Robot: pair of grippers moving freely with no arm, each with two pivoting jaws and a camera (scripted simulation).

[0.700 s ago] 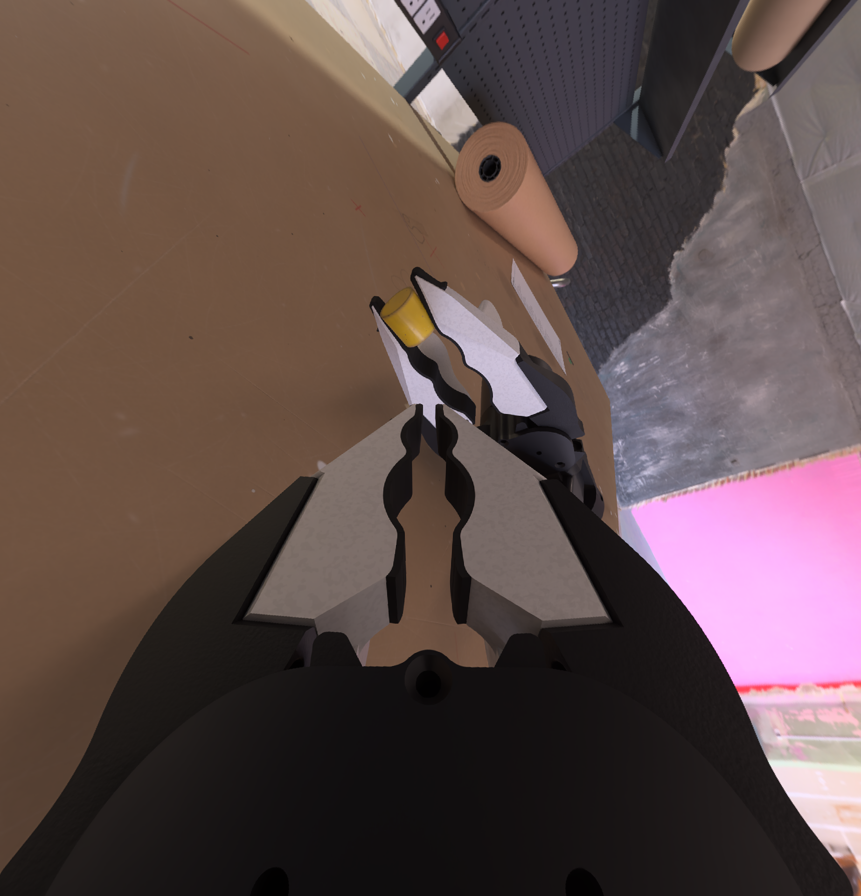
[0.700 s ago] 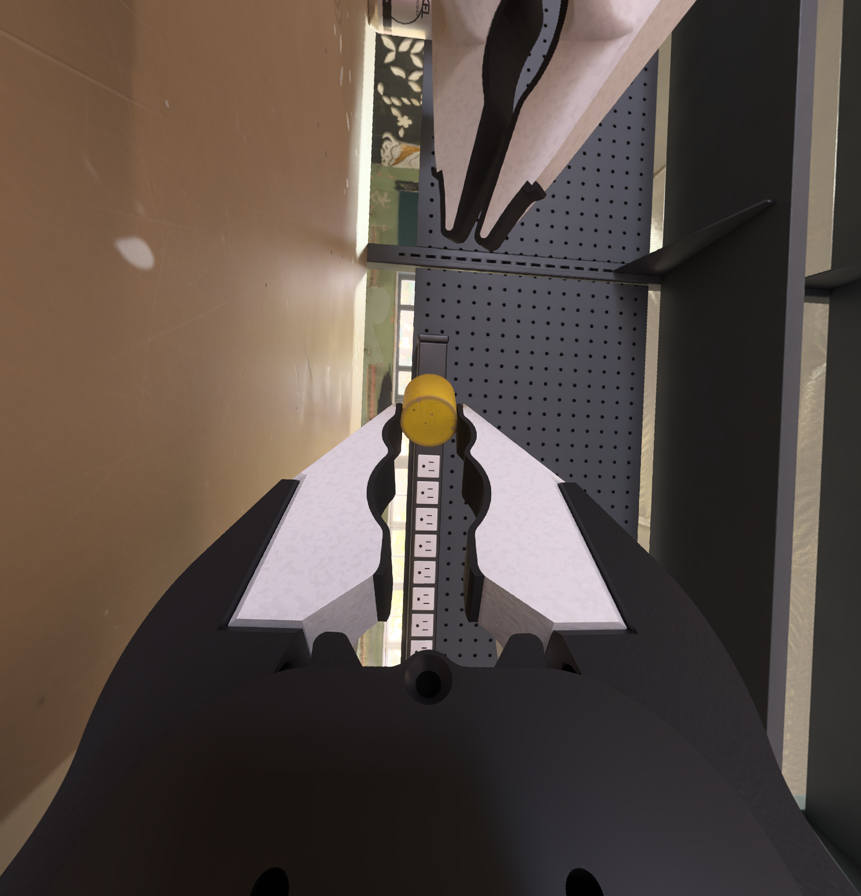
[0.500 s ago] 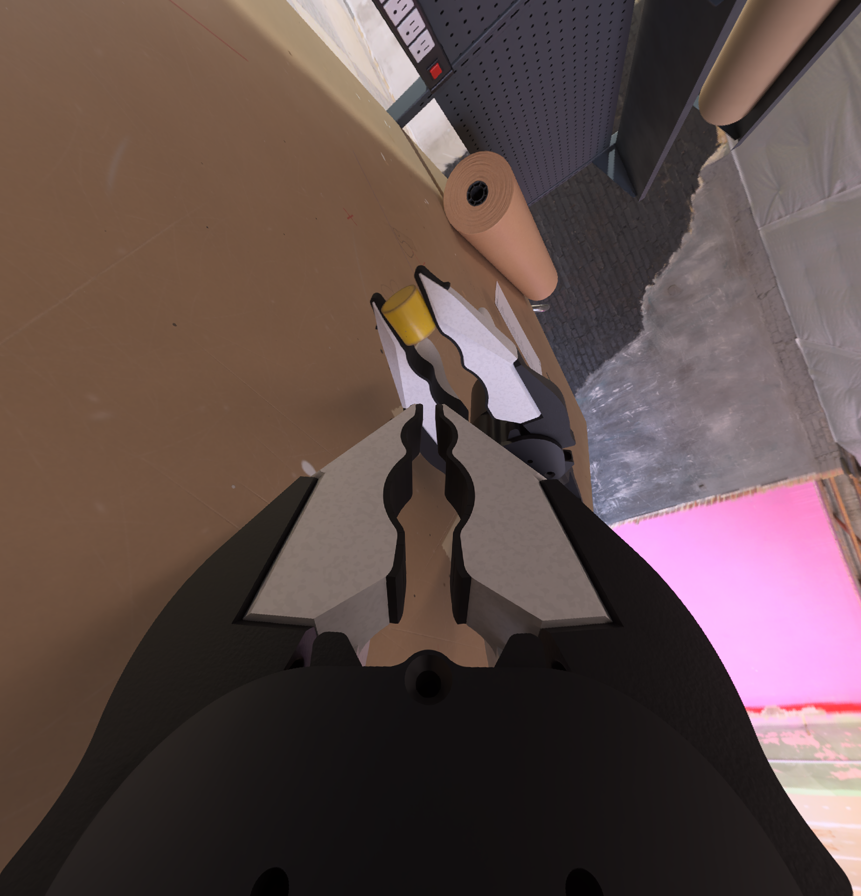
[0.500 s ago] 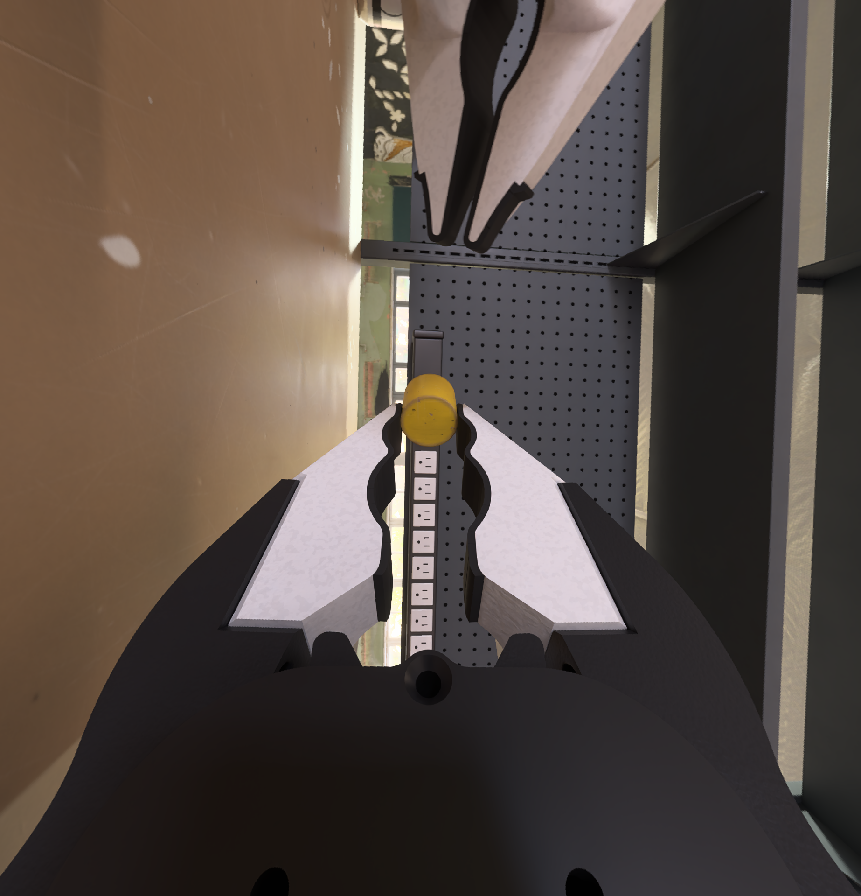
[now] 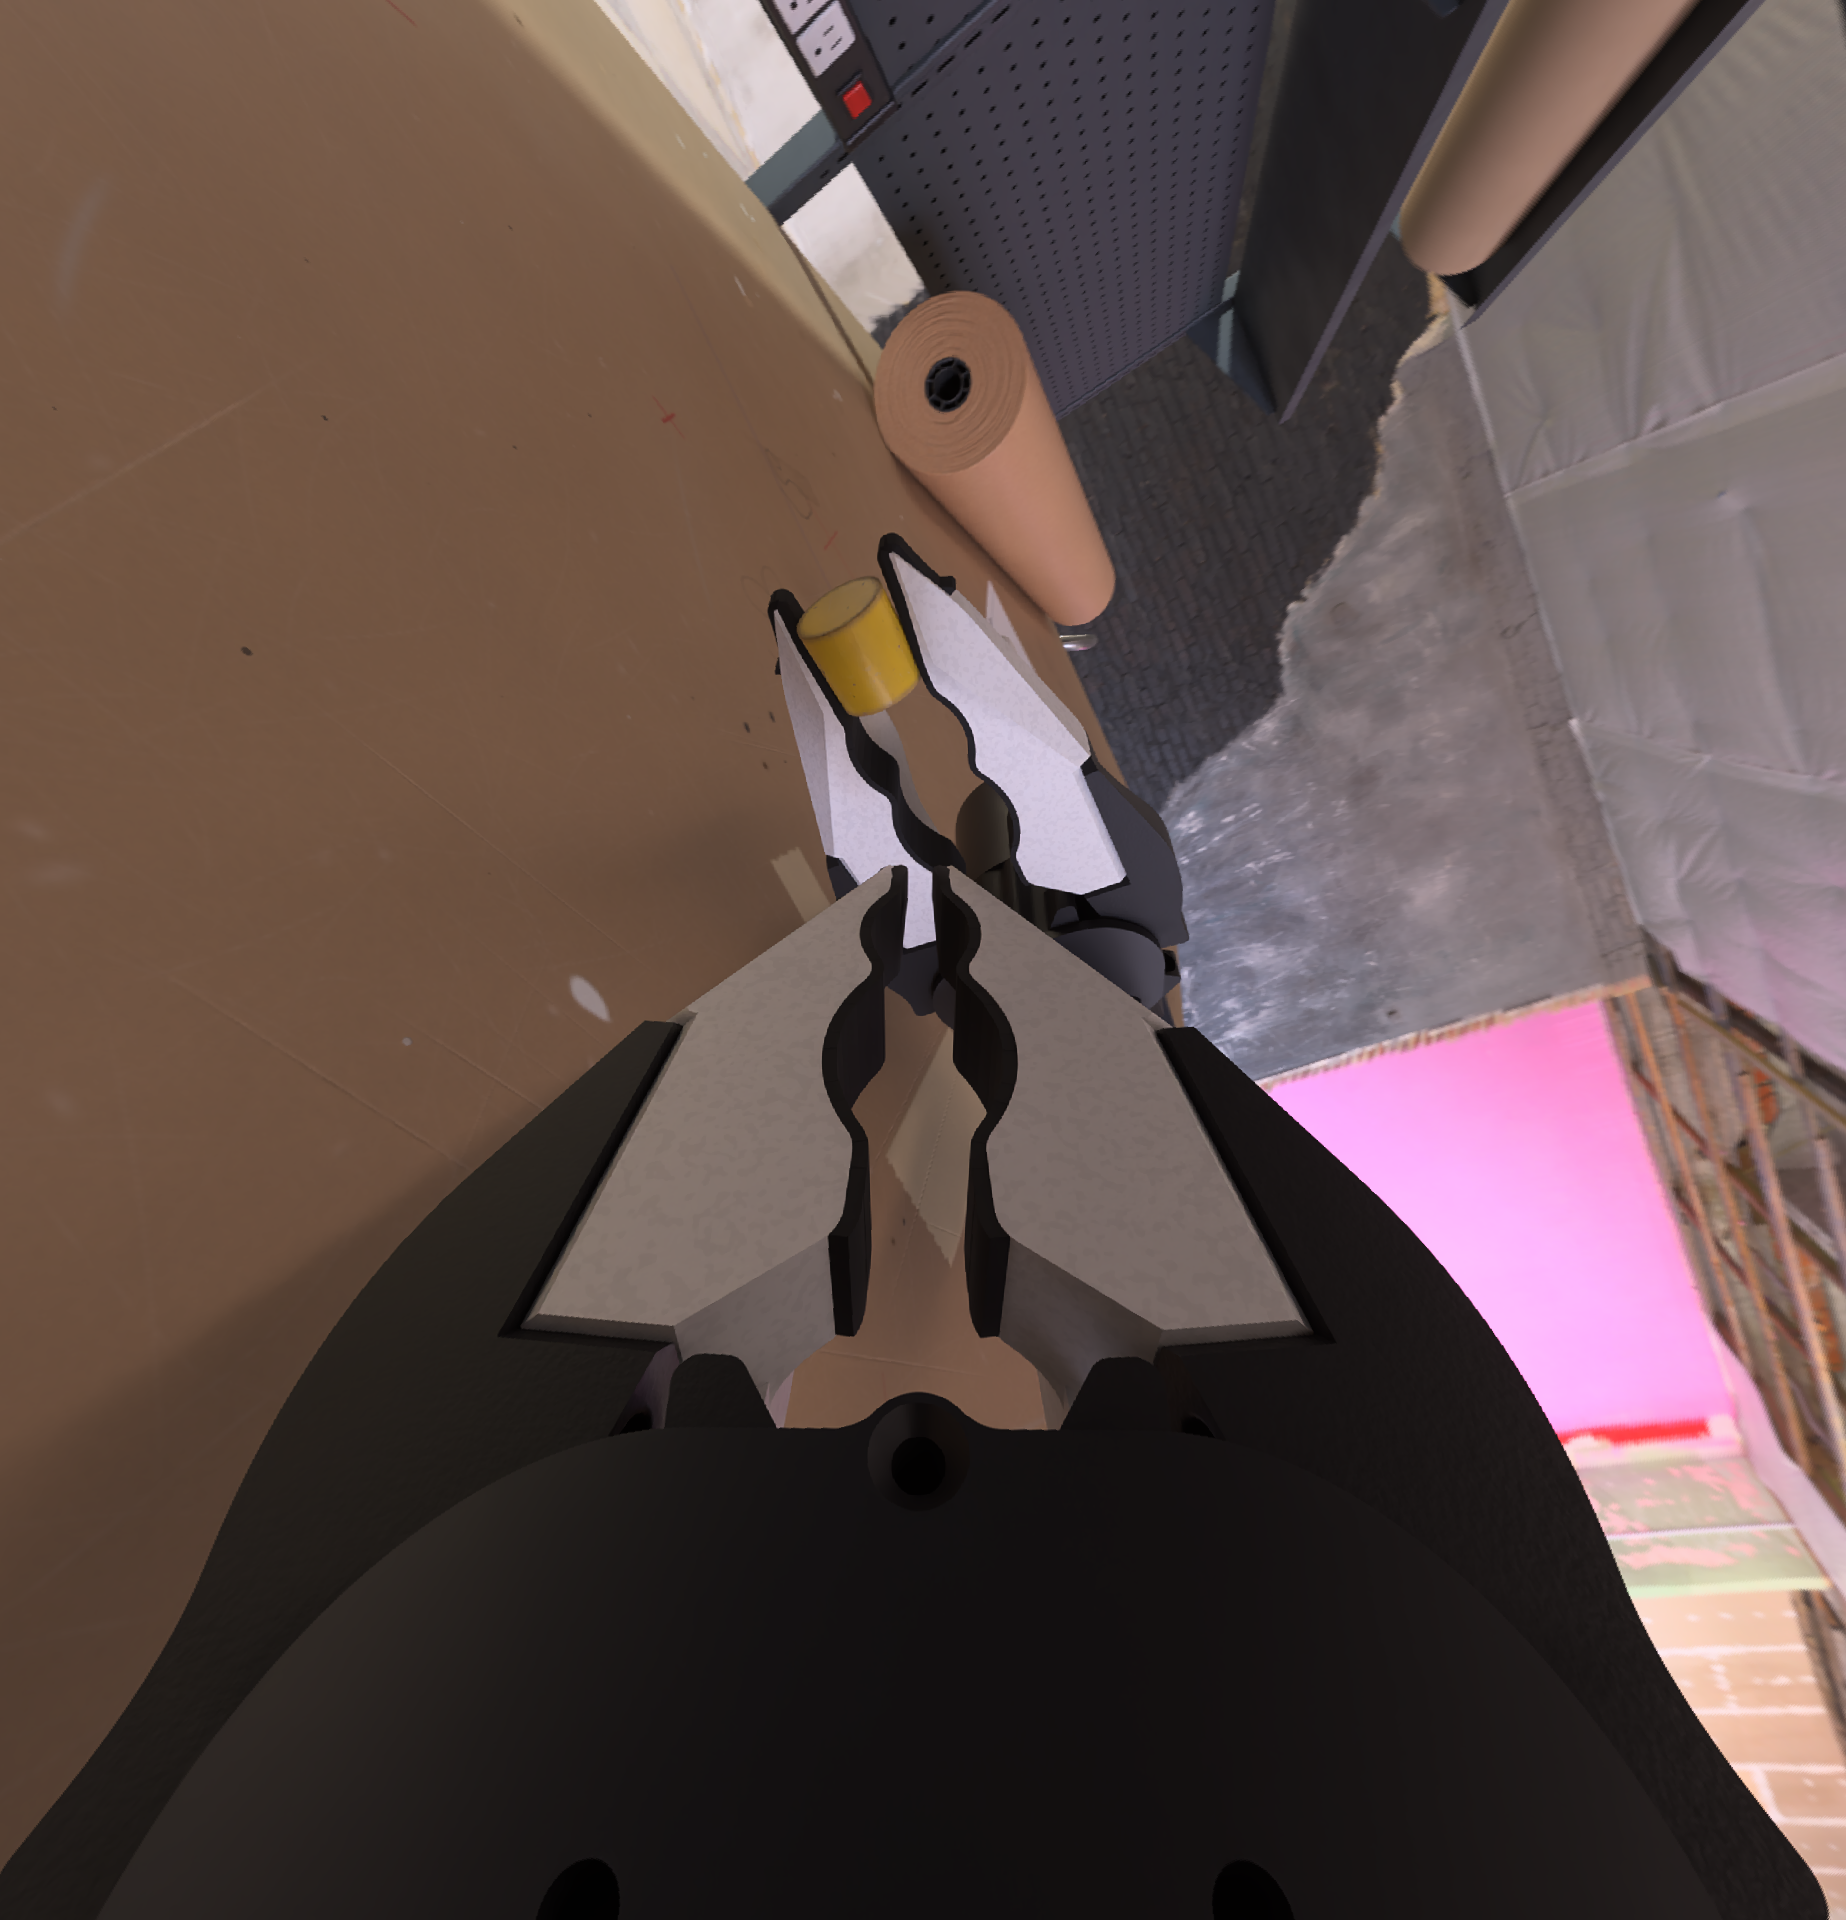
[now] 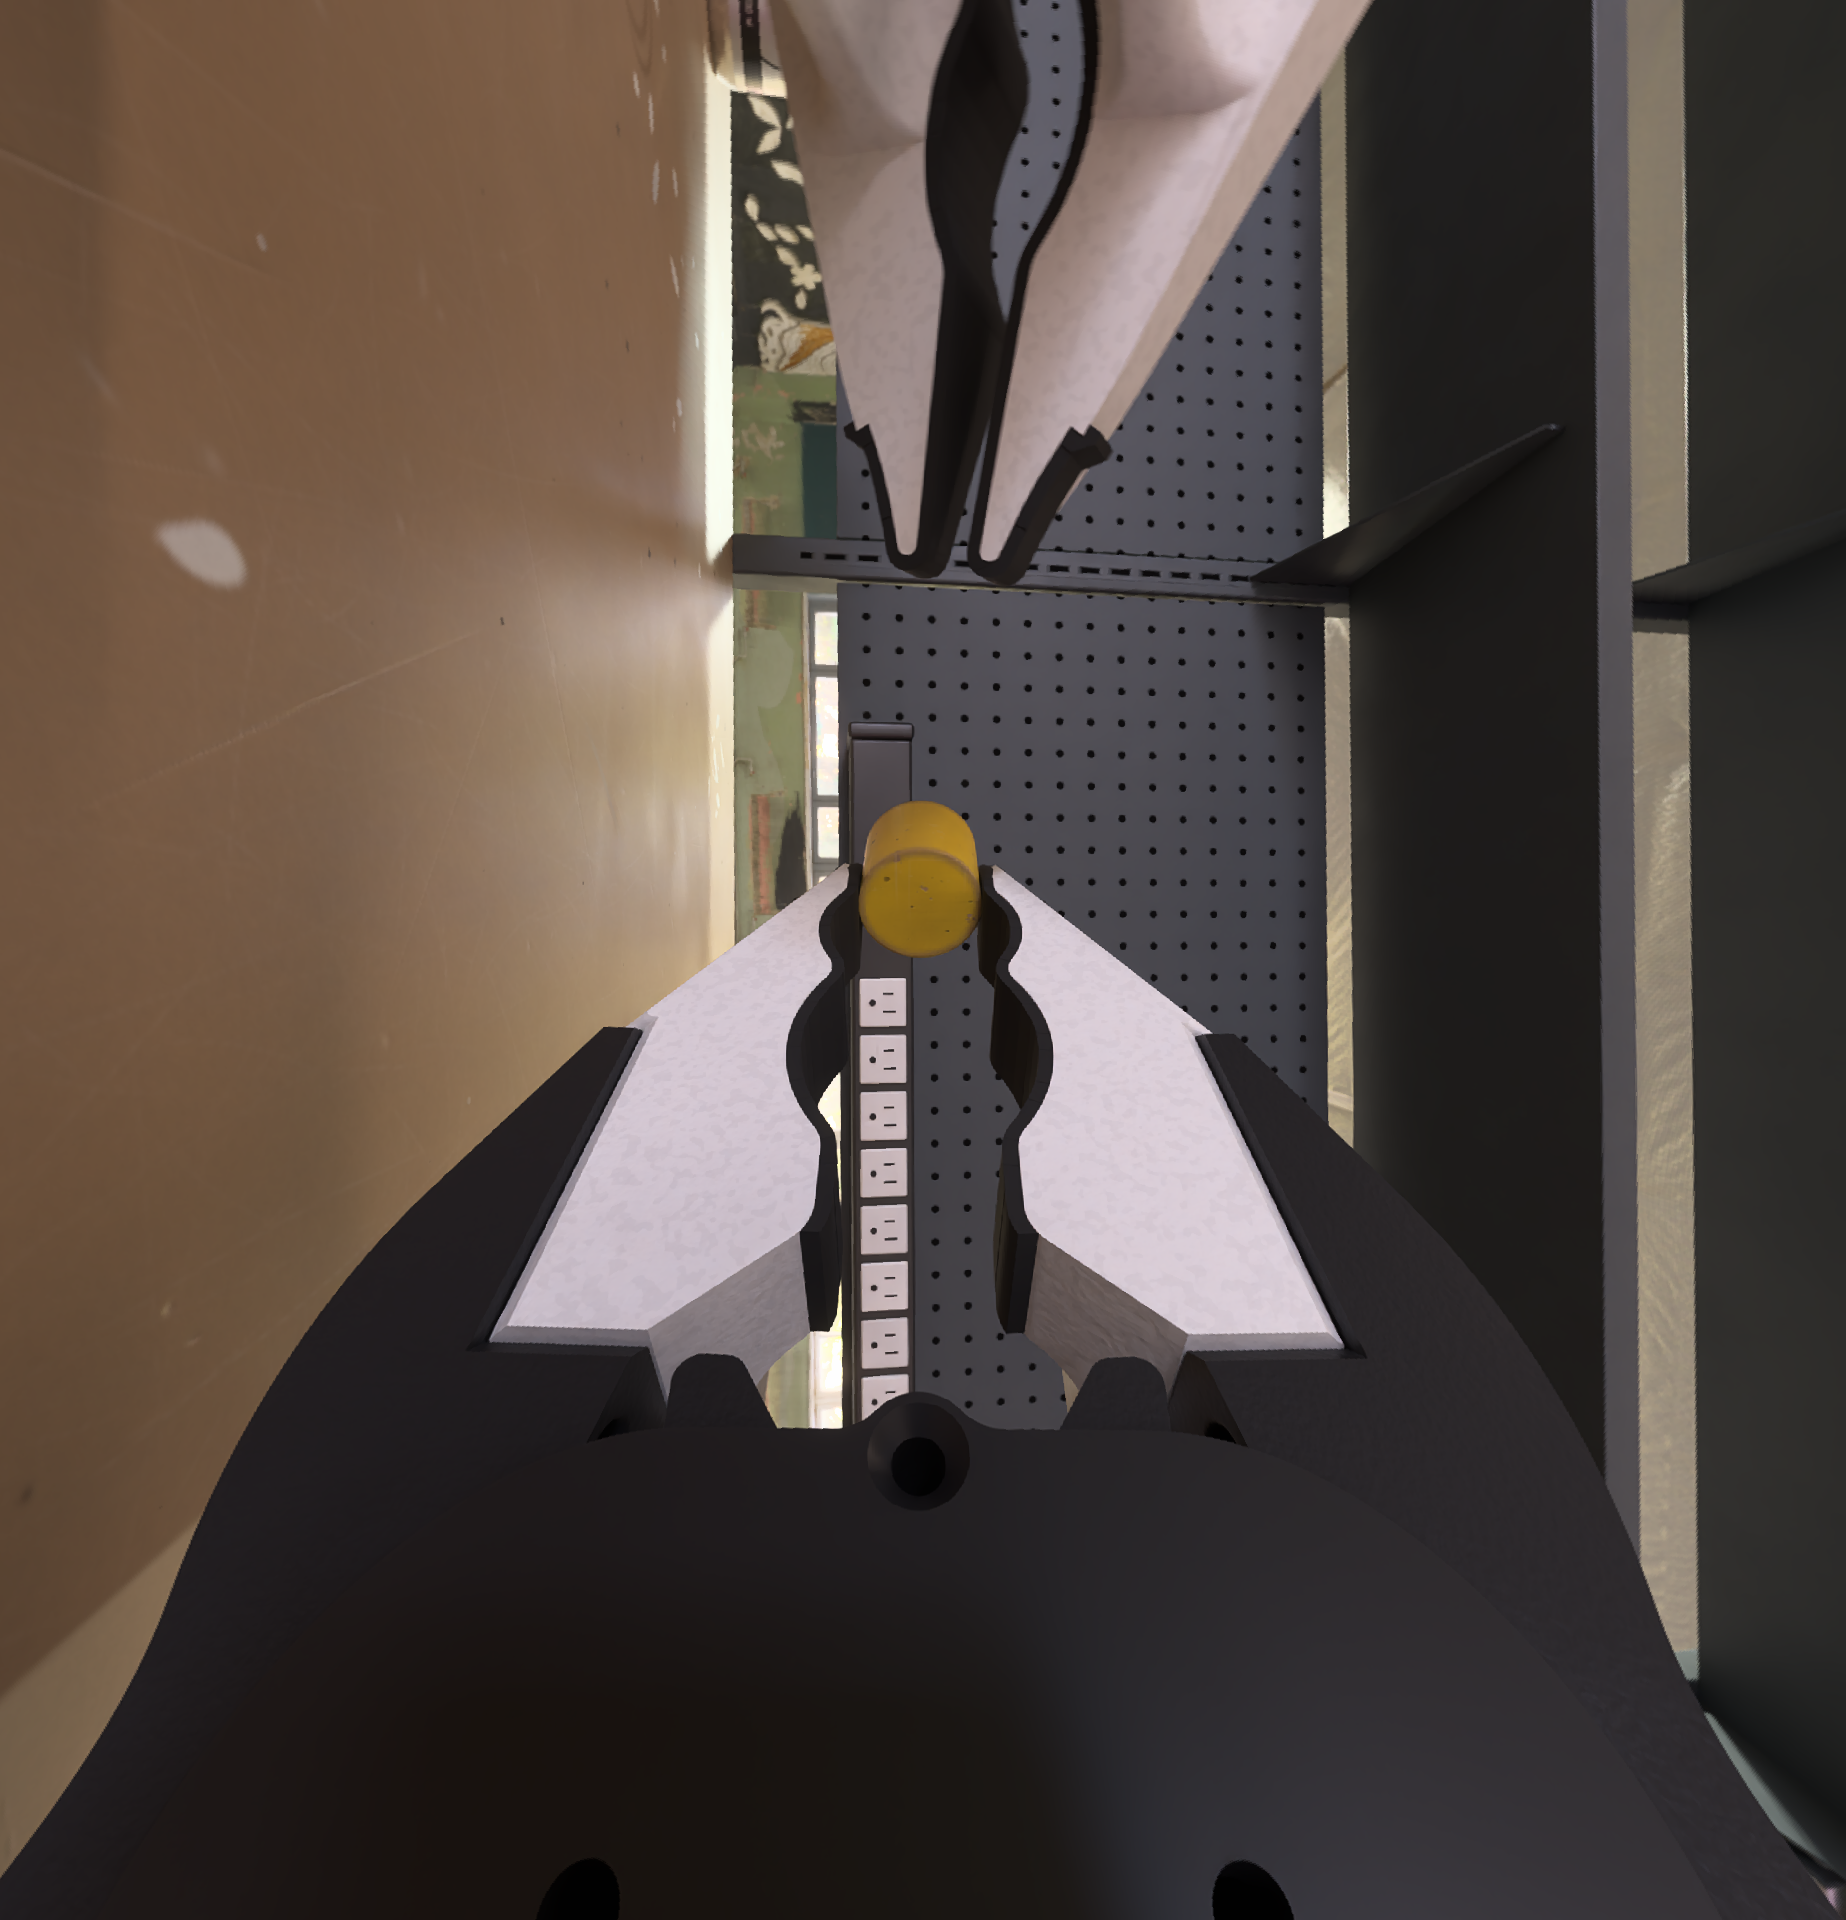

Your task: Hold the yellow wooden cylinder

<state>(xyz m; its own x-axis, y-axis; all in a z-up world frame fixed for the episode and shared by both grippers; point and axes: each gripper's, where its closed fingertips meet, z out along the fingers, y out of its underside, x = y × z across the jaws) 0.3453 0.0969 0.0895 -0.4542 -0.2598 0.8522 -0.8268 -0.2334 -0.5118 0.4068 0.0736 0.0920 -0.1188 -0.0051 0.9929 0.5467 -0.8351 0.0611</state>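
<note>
The yellow wooden cylinder (image 6: 917, 894) sits clamped between the fingertips of my right gripper (image 6: 919, 899), lifted off the brown table. In the left wrist view the same cylinder (image 5: 859, 644) shows ahead, held in the right gripper (image 5: 844, 603). My left gripper (image 5: 919, 883) is shut with nothing between its jaws, just behind the right gripper's body. It also shows at the top of the right wrist view (image 6: 955, 556), jaws together, above the cylinder.
The brown tabletop (image 5: 327, 623) fills the left side. A brown paper roll (image 5: 986, 457) lies at the table's edge. A grey pegboard shelf unit (image 6: 1085, 790) with a white power strip (image 6: 883, 1143) stands beyond. A pink panel (image 5: 1501, 1195) is below.
The left gripper has drawn closer to the right gripper and shifted its view. The right gripper still holds the cylinder the same way.
</note>
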